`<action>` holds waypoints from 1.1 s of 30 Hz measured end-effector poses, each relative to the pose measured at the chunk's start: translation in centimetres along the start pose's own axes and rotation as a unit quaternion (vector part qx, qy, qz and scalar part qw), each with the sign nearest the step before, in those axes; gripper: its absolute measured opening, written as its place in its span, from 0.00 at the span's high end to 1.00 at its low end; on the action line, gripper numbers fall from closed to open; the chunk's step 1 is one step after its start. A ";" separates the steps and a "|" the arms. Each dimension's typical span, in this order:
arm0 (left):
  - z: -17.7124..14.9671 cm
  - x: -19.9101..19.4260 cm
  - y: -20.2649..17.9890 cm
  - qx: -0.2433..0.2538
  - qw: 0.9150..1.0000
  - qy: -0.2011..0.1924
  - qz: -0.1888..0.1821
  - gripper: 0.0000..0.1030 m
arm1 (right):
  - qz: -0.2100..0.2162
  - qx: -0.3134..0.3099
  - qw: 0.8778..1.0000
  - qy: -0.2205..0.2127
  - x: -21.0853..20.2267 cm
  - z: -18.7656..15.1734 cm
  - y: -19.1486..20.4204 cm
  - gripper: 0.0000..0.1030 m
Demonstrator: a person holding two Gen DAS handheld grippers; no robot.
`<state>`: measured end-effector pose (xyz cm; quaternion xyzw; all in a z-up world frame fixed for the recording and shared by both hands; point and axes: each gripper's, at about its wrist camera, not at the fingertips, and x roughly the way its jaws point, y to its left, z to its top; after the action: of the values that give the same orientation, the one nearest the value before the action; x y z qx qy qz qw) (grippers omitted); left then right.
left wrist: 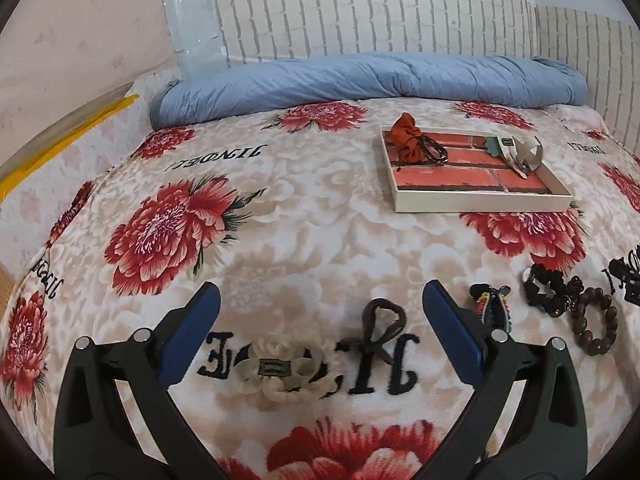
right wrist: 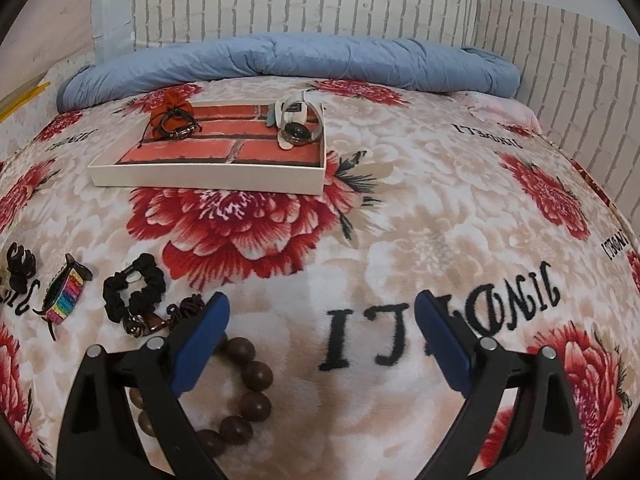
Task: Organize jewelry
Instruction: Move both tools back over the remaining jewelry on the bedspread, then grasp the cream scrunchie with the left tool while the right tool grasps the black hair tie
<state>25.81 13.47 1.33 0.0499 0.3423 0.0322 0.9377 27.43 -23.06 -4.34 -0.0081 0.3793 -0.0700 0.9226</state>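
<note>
1. Wooden, dark brown beads made up the bracelet lying flat on the floral blanket of the bed, partly under the left finger of the right claw. That claw was spread wide and gripped nothing.
2. Just beyond the bracelet lay a black scrunchie with a small charm touching it, then a rainbow-striped hair clip, then a black claw clip at the frame edge.
3. The left claw also stood wide apart and empty, hovering over a cream knitted hair tie and a dark brown looped hair tie lying between its fingers.
4. Farther up the bed sat the shallow white tray with a brick-pattern lining. It already held an orange scrunchie and dark cord bracelets in one corner, and a watch in the other.
5. The step in hand looked like picking up the bead bracelet. To do it well, the right claw should probably shift left so both fingers straddle one side of the bead ring, then press lightly into the soft blanket before closing.
6. Round beads may roll out of a shallow pinch, so closing across the string between beads seems safer.
7. The middle of the tray lay bare, a sensible drop spot.
</note>
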 end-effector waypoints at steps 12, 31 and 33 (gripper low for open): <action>-0.2 1.0 2.8 -0.017 1.000 0.013 -0.003 0.05 | -0.002 -0.021 1.000 0.003 1.1 -0.5 2.4 0.11; -2.5 3.9 5.2 -0.036 0.997 0.064 -0.005 0.05 | 0.025 -0.049 0.998 0.030 1.9 -0.5 4.8 0.28; -2.9 4.3 5.3 -0.038 0.997 0.071 -0.006 0.05 | 0.025 -0.054 0.998 0.033 2.0 -0.6 5.1 0.29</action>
<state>27.07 19.37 -2.97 0.0092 0.4066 0.0428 0.9125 28.99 -18.29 -6.51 -0.0461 0.4126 -0.0265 0.9094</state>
